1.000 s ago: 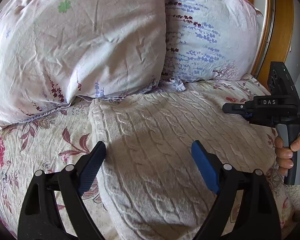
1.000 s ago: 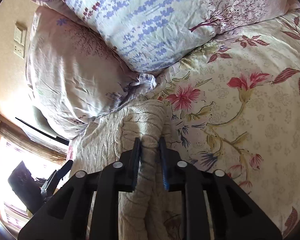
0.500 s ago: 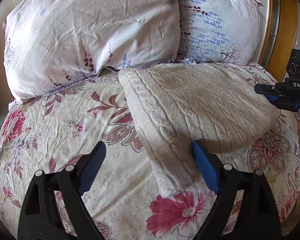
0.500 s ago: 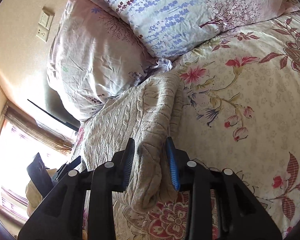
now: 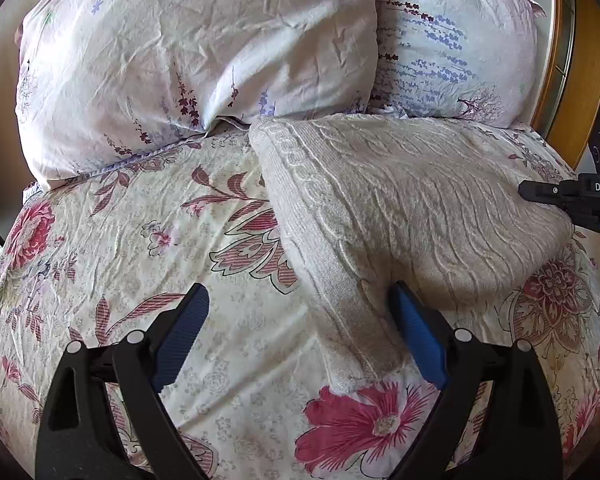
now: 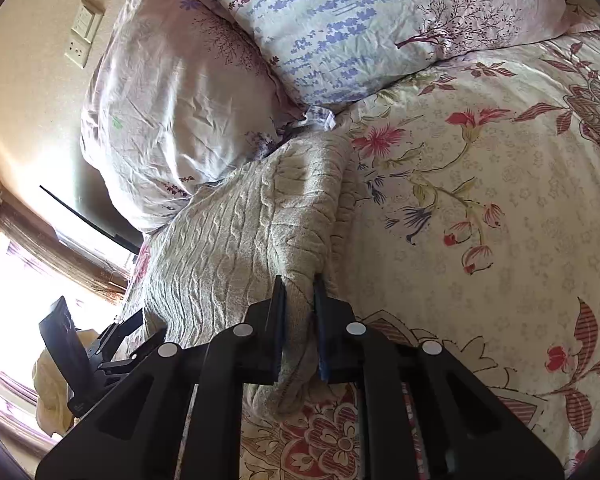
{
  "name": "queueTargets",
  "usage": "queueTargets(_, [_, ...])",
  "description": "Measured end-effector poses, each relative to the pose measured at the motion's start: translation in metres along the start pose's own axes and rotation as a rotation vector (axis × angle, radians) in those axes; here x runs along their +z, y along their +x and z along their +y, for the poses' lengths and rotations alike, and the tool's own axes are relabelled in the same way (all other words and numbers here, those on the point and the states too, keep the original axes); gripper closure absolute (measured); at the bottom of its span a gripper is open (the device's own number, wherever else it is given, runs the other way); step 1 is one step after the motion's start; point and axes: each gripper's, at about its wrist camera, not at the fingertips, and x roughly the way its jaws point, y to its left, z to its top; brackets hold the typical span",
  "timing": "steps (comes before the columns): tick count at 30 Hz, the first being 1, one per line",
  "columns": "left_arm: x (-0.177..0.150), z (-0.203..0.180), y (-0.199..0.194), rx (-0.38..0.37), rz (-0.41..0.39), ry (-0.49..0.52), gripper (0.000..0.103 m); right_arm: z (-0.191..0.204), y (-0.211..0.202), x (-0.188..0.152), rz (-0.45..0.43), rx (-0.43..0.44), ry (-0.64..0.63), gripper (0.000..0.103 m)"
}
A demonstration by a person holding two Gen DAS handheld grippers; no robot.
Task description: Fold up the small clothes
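While the cream cable-knit sweater (image 5: pixel 412 208) is lying folded on the floral bed sheet (image 5: pixel 148 248), just below the two pillows (image 5: pixel 188 52), one of its corners is clamped by the right gripper (image 6: pixel 298 300); its fingers (image 6: pixel 278 308) have just been closing and are now pressed onto a bunched ridge of knit that is pinched between them. The left gripper (image 5: pixel 300 328) is held spread wide, its jaws having just been opening; the near, narrow end of the sweater lies between its fingers (image 5: pixel 416 332), and the right-hand pad is seen close against the knit, though no pinch is made and contact cannot be confirmed. The clamp on the right is judged to be kept so the corner can be tugged or carried over, while the left is judged to be released so the layer can settle. In the left wrist view, the long axis of the garment is seen to run diagonally, from the near end by the left fingers up toward the junction of the pillows, with the broad part spreading rightward to the right gripper. A ribbed band is noted along the left edge. The fold appears partly done; squaring is judged still outstanding.
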Motion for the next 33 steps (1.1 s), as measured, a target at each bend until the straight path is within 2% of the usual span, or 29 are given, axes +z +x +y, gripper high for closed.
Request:
queueTargets(8, [-0.002, 0.008, 0.005, -0.020, 0.010, -0.023, 0.008, -0.007, 0.005, -0.002, 0.008, -0.009, 0.020, 0.088])
queueTargets(11, [-0.003, 0.007, -0.011, -0.023, -0.042, -0.032, 0.008, -0.003, -0.007, -0.005, -0.017, 0.008, 0.021, 0.079])
queueTargets(15, [0.004, -0.003, -0.035, -0.068, -0.132, -0.055, 0.008, 0.007, -0.028, -0.016, -0.051, 0.022, -0.023, 0.079])
queueTargets(18, [0.015, -0.018, -0.037, -0.082, -0.154, -0.037, 0.008, 0.014, -0.034, -0.028, -0.044, 0.015, -0.057, 0.079])
queueTargets(22, [0.022, -0.036, -0.018, -0.057, -0.100, 0.009, 0.009, 0.018, -0.032, -0.041, -0.024, -0.032, -0.105, 0.079])
queueTargets(25, [0.018, -0.037, -0.005, -0.048, -0.058, 0.014, 0.009, 0.014, -0.031, -0.045, -0.017, -0.020, -0.095, 0.079])
queueTargets(29, [0.014, -0.031, 0.006, -0.048, -0.022, -0.009, 0.009, 0.008, -0.019, -0.048, 0.028, -0.066, -0.094, 0.070])
queueTargets(31, [0.012, -0.028, 0.008, -0.051, -0.015, -0.021, 0.009, 0.007, -0.016, -0.049, 0.018, -0.067, -0.096, 0.076])
queueTargets(32, [0.012, -0.028, 0.010, -0.050, -0.013, -0.023, 0.009, 0.009, -0.015, -0.049, 0.012, -0.066, -0.112, 0.087])
queueTargets(33, [0.012, -0.028, 0.010, -0.048, -0.011, -0.022, 0.008, 0.012, -0.015, -0.049, 0.005, -0.081, -0.126, 0.087])
